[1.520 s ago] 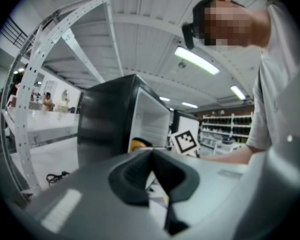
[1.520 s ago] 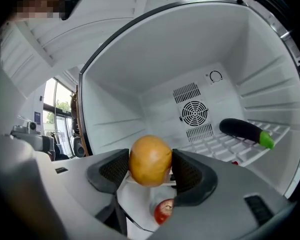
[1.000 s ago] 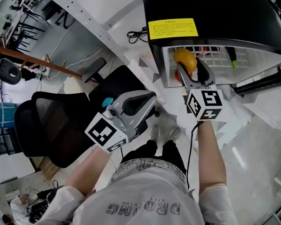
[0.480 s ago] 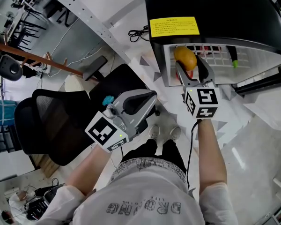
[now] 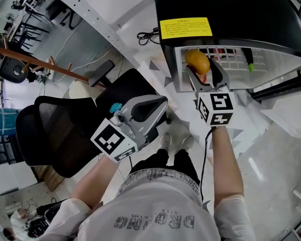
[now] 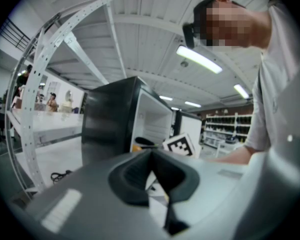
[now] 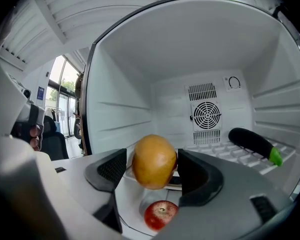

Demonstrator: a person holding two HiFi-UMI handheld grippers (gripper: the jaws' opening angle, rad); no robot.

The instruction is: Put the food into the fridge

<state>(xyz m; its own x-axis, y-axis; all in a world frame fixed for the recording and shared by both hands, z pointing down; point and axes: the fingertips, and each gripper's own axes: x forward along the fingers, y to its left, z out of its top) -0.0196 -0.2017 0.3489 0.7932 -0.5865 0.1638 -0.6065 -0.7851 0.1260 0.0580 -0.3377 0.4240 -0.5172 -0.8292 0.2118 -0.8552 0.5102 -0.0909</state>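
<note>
A yellow-orange mango-like fruit hangs between the jaws of my right gripper, just inside the open black fridge. The jaws are opening: a gap shows between the left pad and the fruit, and the right pad is at its skin. Below it a red apple lies on the fridge floor. A dark eggplant with a green stem rests on the white wire shelf. My left gripper is held low by the chair, shut and empty.
A black office chair stands at my left. White perforated racking runs along the fridge's left, with a black cable on the floor beside it. The fridge door stands open to the right. A fan grille sits on the back wall.
The right gripper has pushed the fruit slightly deeper into the fridge opening and its jaws have spread a little. The left gripper has stayed put.
</note>
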